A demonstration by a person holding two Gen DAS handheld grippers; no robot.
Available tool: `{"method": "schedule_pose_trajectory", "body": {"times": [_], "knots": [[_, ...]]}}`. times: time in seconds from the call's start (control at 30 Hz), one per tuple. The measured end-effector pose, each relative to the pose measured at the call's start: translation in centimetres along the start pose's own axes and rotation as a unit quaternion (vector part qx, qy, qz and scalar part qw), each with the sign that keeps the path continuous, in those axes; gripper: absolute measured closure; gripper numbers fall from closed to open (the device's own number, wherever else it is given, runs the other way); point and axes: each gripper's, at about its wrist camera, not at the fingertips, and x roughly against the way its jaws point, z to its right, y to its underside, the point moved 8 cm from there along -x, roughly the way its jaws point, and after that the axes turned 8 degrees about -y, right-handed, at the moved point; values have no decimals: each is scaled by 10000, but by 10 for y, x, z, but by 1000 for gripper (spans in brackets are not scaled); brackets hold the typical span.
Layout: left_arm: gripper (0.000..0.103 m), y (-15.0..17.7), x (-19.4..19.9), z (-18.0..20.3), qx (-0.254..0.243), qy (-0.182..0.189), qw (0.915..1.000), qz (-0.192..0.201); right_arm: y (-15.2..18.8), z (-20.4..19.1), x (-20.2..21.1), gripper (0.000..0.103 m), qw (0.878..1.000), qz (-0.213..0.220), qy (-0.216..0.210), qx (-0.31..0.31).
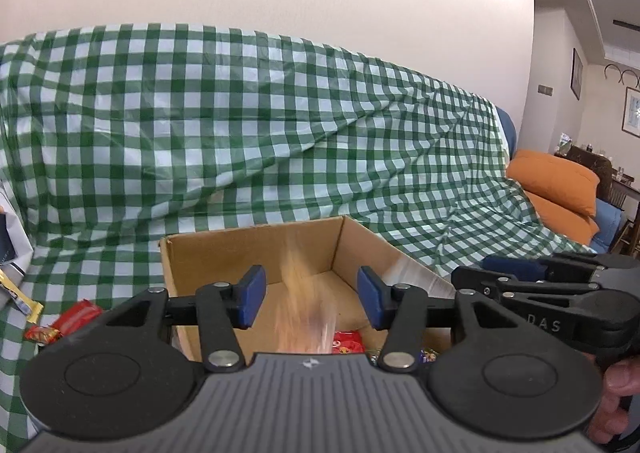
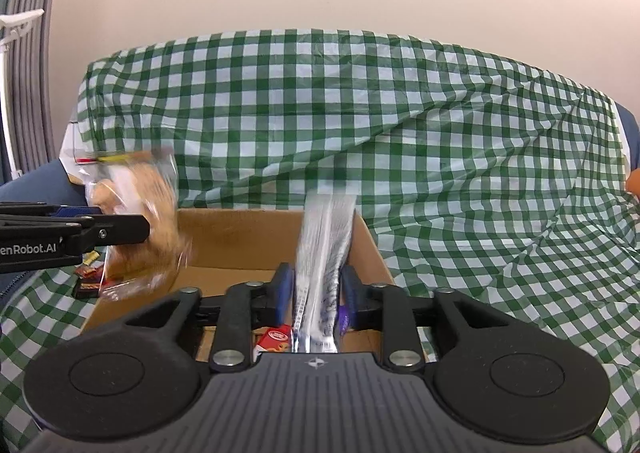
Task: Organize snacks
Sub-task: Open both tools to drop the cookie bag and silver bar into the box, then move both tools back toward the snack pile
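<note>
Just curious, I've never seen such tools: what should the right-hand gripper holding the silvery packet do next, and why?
Probably open the right gripper and let the silvery plastic packet drop. It is pinched over the open brown cardboard box, where a red snack wrapper already lies, and the left gripper already stands open there.

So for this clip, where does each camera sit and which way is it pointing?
Left wrist: on the left gripper, facing the cardboard box and checkered cloth; jaws open around a blurred orange packet; a hand shows at right.
Right wrist: on the right gripper, facing the same box; shut on a silvery packet.
Shared: box, cloth; each sees the other gripper.
</note>
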Motion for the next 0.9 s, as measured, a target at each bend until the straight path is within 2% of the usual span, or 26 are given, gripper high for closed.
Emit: {"method": "schedule_pose_trajectory", "body": {"times": [0.07,0.13,0.33,0.4,0.47,0.7,0.73,0.8,0.9], "knots": [[47,-1,1,1,-39,12,10000,40,0,0,1,55,10000,41,52,22],[47,-1,2,-1,-21,-20,10000,44,-1,1,1,52,10000,49,75,-1],[48,-2,3,-14,144,-172,9997,5,-1,0,-2,50,10000,35,83,-37],[52,-2,3,-20,173,-247,9995,-22,-1,-2,-4,50,10000,25,67,-23],[62,-2,3,-26,190,-323,9993,-59,-2,-5,-6,50,10000,31,53,-12],[73,0,9,-70,331,-811,9959,-237,-7,-16,-16,50,10000,57,-44,-43],[74,0,9,-80,424,-865,9949,-307,-8,-19,-17,50,9999,64,-68,-53],[76,-3,6,-106,916,-847,9904,-600,-11,-24,-20,50,9998,100,-130,-94],[78,-27,-3,-155,1669,-995,9785,-697,-13,-35,-24,50,9994,145,-268,-167]]}}
